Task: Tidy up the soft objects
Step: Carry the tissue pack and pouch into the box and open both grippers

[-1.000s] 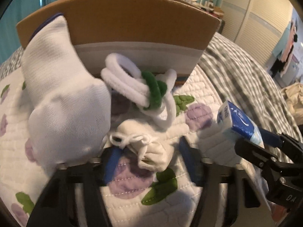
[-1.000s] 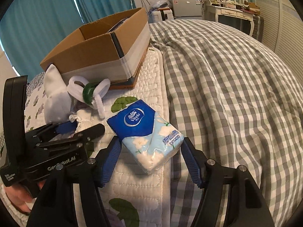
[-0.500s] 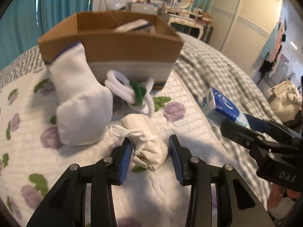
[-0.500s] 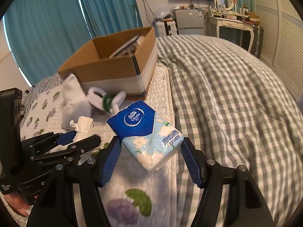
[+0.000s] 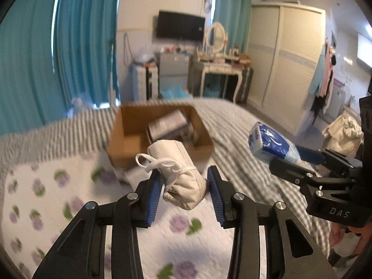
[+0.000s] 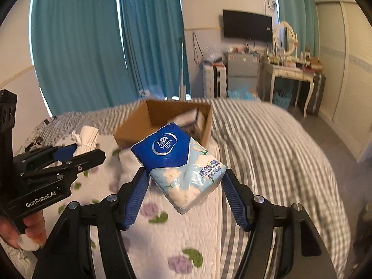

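My left gripper (image 5: 183, 193) is shut on a folded white face mask (image 5: 177, 169) with ear loops and holds it in the air above the bed. My right gripper (image 6: 186, 195) is shut on a blue and pale Vinda tissue pack (image 6: 179, 162), also lifted. An open cardboard box (image 5: 160, 134) sits on the bed ahead of both grippers, with flat packets inside. In the right wrist view the box (image 6: 148, 118) lies behind the tissue pack and the left gripper (image 6: 76, 153) with the mask (image 6: 87, 137) is at the left. The tissue pack (image 5: 269, 144) shows at the right of the left wrist view.
The bed has a white floral quilt (image 5: 46, 197) on the left and a grey checked cover (image 6: 279, 151) on the right. Teal curtains (image 6: 93, 46), a dresser with mirror (image 5: 220, 69), a wall TV (image 6: 246, 25) and a wardrobe (image 5: 286, 58) stand beyond the bed.
Both grippers have risen well above the bed. The left gripper closed on the mask and lifted it off the quilt; the sock and white loops have dropped out of view. The box now shows from above.
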Motion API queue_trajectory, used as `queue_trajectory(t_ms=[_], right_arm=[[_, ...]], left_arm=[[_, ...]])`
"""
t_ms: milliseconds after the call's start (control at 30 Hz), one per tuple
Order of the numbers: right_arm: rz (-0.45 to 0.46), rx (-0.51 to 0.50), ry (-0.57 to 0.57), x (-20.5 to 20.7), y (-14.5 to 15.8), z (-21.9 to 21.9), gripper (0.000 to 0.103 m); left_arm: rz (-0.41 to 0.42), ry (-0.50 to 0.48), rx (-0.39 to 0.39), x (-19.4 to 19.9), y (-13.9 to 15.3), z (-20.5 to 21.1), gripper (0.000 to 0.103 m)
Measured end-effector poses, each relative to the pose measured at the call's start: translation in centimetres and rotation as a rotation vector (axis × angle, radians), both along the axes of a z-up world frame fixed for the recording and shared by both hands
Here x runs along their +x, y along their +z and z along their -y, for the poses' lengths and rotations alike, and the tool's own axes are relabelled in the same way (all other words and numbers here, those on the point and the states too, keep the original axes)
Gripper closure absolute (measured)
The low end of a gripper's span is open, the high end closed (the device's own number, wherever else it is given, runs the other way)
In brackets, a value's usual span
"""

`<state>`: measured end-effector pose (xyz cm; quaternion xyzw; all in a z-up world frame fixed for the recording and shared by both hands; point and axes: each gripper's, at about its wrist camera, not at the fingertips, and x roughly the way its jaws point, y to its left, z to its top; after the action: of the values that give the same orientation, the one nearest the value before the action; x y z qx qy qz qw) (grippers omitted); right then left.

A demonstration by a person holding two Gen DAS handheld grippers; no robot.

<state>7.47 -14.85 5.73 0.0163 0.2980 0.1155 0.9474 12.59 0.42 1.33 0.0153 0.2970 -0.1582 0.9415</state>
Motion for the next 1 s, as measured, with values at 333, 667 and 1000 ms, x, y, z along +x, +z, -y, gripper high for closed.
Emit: queue_trajectory(t_ms=[333,667,1000], right_arm=[[0.033,0.011,0.027,10.1,3.0,-3.8,0.038],[-0.073,0.033,-0.007,20.8,-2.8,-5.3,0.036],[-0.066,0.054,-0.039,22.1,-4.5,-3.7,0.014]], left_arm=[[0.056,-0.008,0.1,8.8,0.5,-1.7,0.065],[-0.01,0.009,0.104,18.1,-5.5,-1.8,0.061],[-0.092,0.093,0.133,19.7,-7.4,-1.9,0.042]])
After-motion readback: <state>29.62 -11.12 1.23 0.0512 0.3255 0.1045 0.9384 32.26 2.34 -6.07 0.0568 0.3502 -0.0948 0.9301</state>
